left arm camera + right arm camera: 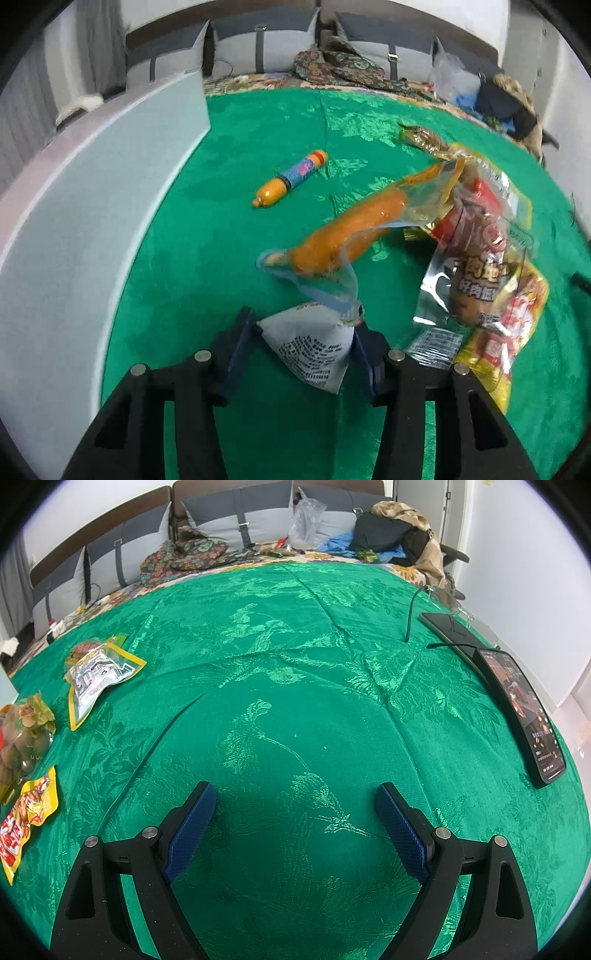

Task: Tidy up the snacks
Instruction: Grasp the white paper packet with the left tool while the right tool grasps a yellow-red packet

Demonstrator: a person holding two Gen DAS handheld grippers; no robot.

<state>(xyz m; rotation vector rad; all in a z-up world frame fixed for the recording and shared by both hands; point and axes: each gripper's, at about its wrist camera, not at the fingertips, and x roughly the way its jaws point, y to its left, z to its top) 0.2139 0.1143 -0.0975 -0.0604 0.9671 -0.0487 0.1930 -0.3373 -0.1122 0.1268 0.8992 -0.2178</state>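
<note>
In the left wrist view my left gripper (304,321) is shut on a white packet (310,350) with black print, low over the green cloth (221,240). An orange sausage in a clear, blue-edged wrapper (354,229) lies just beyond, and its wrapper tail touches the packet's top. A small orange sausage with a blue label (290,179) lies further off. Several snack bags (487,266) are piled at the right. In the right wrist view my right gripper (295,788) is open above bare green cloth (295,701), with nothing between its fingers.
A pale grey box wall (92,221) stands along the left. Snack bags (99,672) and a yellow-red pack (26,819) lie at the far left of the right wrist view. A lit phone (524,716) and a dark flat device with a cable (450,627) lie at the right edge. Cushions and clothes lie behind.
</note>
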